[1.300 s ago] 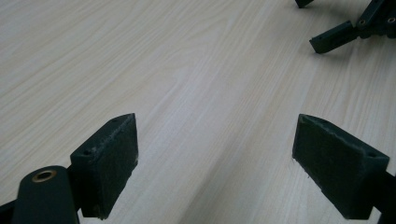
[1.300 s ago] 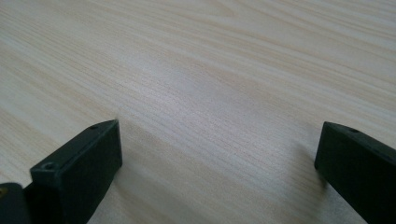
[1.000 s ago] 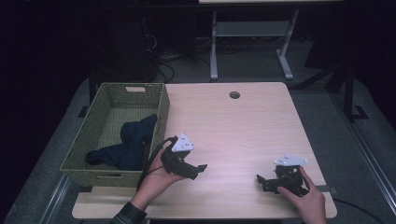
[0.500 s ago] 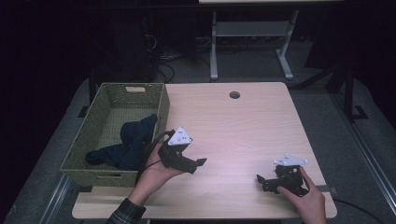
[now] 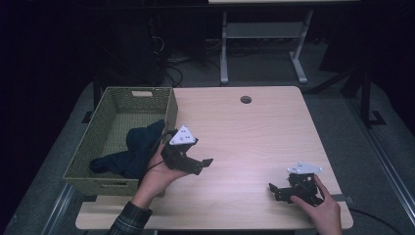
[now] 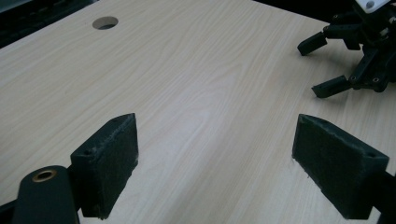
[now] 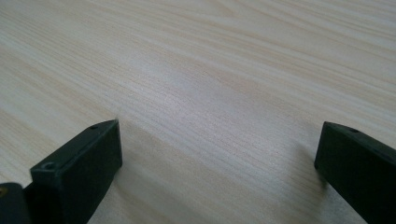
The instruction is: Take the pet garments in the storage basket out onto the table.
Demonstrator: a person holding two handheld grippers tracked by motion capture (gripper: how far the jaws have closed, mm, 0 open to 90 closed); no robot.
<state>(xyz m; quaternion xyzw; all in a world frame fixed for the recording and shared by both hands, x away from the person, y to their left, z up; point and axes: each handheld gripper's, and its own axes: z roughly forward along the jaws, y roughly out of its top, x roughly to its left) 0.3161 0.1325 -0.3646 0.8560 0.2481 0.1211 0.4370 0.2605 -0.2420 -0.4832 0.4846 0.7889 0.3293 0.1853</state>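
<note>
— So, starting at nine o'clock in the high view, what sits there?

— A woven basket [image 5: 122,139] at the left edge of the tabletop [image 5: 254,132], with a dark cloth [image 5: 129,152] heaped inside, toward its near right corner.

— And the left gripper [image 5: 198,165]?

— Just beside the basket's right wall, at about seven o'clock of the tabletop, held in the left hand [image 5: 159,171]. It tilts up, the grey plate on top, and points toward three o'clock. Its jaws stand spread wide with nothing between them; the left gripper view [image 6: 215,154] shows bare wood in the gap.

— Is it touching the cloth?

— No. It sits apart from the cloth, on the tabletop side of the basket wall.

— What lies past it?

— A round cable hole [image 5: 245,99] at twelve o'clock, near the far edge.

— And the right gripper [image 5: 275,191]?

— At five o'clock, low by the near edge, gripped by the right hand [image 5: 320,208]. Its jaws are spread too, holding nothing; in the right gripper view [image 7: 219,168] only wood grain lies between them. The two grippers are well apart.
</note>
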